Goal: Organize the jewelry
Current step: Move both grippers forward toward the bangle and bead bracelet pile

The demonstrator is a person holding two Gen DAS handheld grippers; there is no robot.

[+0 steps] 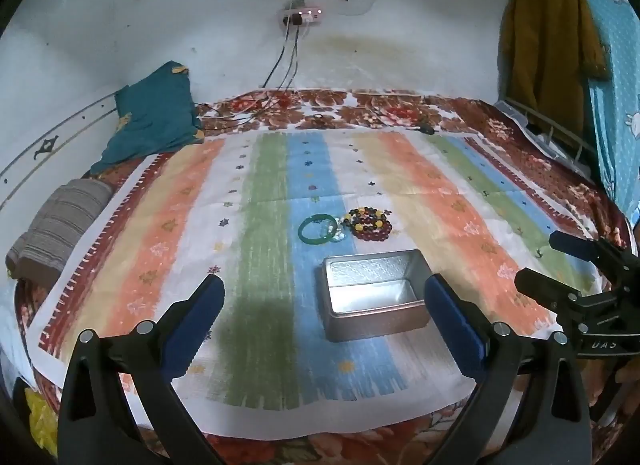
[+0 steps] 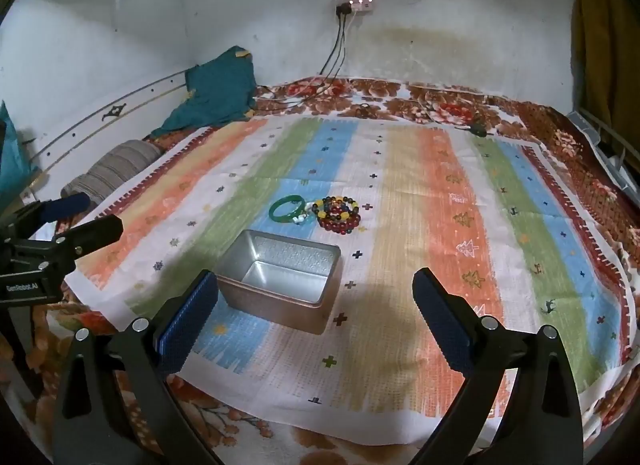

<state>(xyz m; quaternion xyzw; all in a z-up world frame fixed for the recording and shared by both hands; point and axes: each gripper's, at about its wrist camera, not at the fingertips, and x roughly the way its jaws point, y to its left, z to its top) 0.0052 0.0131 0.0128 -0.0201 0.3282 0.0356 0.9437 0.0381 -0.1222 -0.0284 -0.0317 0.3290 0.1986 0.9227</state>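
An open, empty metal tin box (image 1: 374, 293) (image 2: 282, 279) sits on the striped cloth. Just beyond it lie a green bangle (image 1: 316, 228) (image 2: 286, 207), a small pale bead piece (image 1: 338, 233) (image 2: 301, 218) and a pile of red and multicoloured bead bracelets (image 1: 370, 223) (image 2: 338, 213). My left gripper (image 1: 324, 321) is open and empty, hovering in front of the box. My right gripper (image 2: 316, 319) is open and empty, to the right of the box; it also shows in the left wrist view (image 1: 560, 265). The left gripper shows at the left of the right wrist view (image 2: 86, 215).
The striped cloth (image 1: 256, 225) (image 2: 440, 225) covers a floral bedspread (image 1: 360, 105). A teal cloth (image 1: 154, 117) and a grey striped bolster (image 1: 60, 225) lie at the far left. Cables (image 1: 288, 65) hang from a wall socket. Clothes (image 1: 548, 41) hang at the right.
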